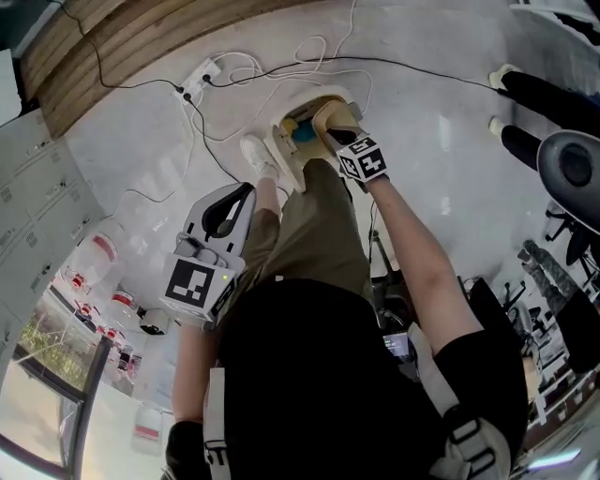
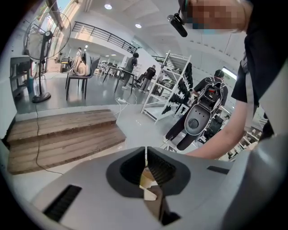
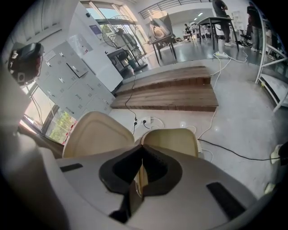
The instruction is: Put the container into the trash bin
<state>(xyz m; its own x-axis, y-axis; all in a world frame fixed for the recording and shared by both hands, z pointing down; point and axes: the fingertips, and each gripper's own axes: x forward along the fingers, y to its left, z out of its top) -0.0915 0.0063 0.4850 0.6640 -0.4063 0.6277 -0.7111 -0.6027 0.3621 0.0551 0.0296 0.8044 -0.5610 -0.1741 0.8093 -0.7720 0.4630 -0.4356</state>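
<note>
Beyond the left claw, a pale glossy floor runs past a low wooden platform to a standing fan, chairs and a white rack, under ceiling lights. Ahead of the right claw, white cables trail off the same platform. Grey lockers and a bright window stand to its left.

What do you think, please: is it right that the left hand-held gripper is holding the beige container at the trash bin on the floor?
Not quite: it is the right hand-held gripper, not the left, that holds the beige container at the trash bin on the floor. The head view shows this; the left hand-held gripper is apart from the bin.
</note>
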